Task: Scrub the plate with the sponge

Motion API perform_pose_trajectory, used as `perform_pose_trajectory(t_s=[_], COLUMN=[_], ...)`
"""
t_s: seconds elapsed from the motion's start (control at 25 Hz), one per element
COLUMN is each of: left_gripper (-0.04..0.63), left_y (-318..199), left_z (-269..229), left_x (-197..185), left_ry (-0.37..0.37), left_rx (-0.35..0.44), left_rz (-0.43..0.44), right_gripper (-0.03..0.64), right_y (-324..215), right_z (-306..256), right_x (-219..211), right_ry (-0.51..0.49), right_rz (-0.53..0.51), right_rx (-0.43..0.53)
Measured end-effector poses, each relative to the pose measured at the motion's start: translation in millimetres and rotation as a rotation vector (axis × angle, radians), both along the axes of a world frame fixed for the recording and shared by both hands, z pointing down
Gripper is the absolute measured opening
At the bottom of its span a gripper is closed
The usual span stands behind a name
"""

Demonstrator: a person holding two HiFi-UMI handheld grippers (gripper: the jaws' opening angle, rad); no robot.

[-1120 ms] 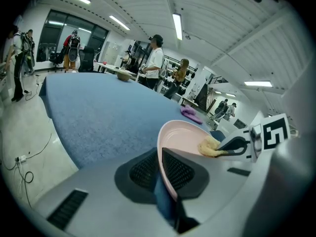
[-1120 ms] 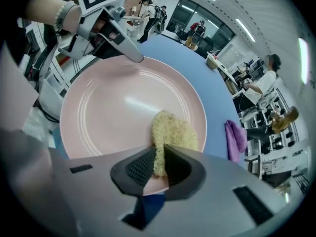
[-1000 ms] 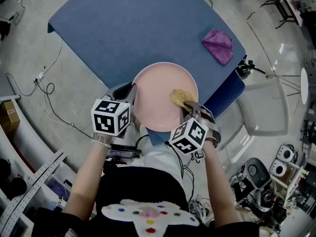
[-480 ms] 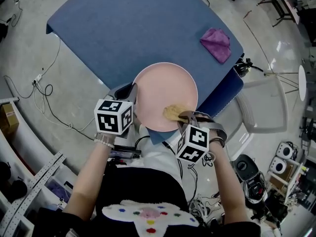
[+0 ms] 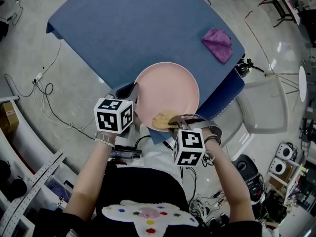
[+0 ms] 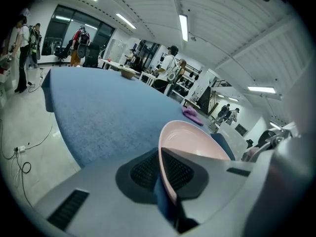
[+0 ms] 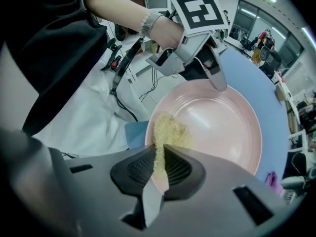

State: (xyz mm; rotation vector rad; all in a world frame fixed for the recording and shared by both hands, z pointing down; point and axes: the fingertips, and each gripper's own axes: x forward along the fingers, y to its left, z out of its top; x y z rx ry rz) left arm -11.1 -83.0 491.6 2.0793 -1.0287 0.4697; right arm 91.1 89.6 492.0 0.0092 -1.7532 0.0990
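left gripper point(image 5: 134, 89) clamps plate point(image 5: 168, 90) rim; right gripper point(image 5: 174, 124) pinches sponge point(image 5: 161, 119) at plate's near edge; overshoot could drag sponge off.

**Open-plan lab with shared workspace**

Strip lights point(image 6: 183, 27) line a panelled ceiling. At the far side, people point(image 6: 170, 68) stand among desks point(image 6: 129, 71) before glass walls point(image 6: 66, 26). Around the blue table point(image 5: 138, 28), cables point(image 5: 42, 85) trail at left, perforated rails point(image 5: 34, 184) lie near left, and a tripod point(image 5: 245, 67) stands right.
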Motion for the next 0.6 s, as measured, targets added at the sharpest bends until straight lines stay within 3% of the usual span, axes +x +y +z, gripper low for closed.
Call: perform_pose_trajectory(t_s=[0.2, 0.6], left_gripper=[0.029, 0.028], left_y=[1, 1], left_z=[0, 0], left_x=[-3, 1], left_ry=[0.009, 0.029], left_rx=[-0.005, -0.024], left_rz=[0.005, -0.004], right_gripper=[0.041, 0.041], right_y=[-3, -37], right_z=[3, 10], right_x=[-26, -50], right_ry=[-0.020, -0.069], right_rz=[-0.055, -0.013], right_rx=[0.026, 0.131])
